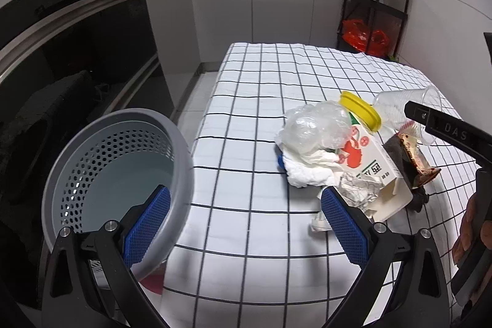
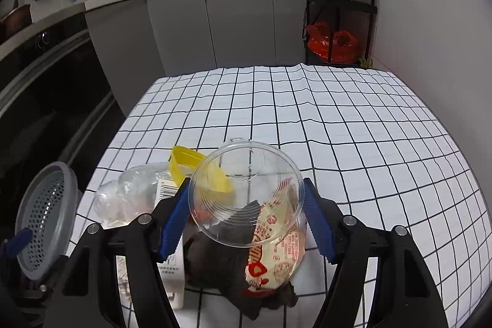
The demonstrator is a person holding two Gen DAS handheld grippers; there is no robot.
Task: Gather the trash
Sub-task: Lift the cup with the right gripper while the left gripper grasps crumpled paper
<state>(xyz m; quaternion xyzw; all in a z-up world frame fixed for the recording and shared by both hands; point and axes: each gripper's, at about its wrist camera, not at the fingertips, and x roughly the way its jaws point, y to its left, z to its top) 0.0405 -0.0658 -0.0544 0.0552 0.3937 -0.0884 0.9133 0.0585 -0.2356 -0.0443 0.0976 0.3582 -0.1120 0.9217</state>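
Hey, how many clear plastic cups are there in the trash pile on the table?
1. The clear plastic cup sits tilted between the right claw's pads, above the snack wrapper. Others may be hidden under the crumpled clear plastic.

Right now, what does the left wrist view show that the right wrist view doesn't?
Only the left wrist view: the inside of the grey perforated basket, the crumpled white tissue and foil scrap, and the right gripper's finger reaching in from the side at the clear plastic cup.

Only the right wrist view: the cup's open mouth seen head-on between the right gripper pads, and the printed red-and-cream wrapper underneath.

Both: the checked tablecloth, yellow lid, milk carton, crumpled clear plastic and the basket.
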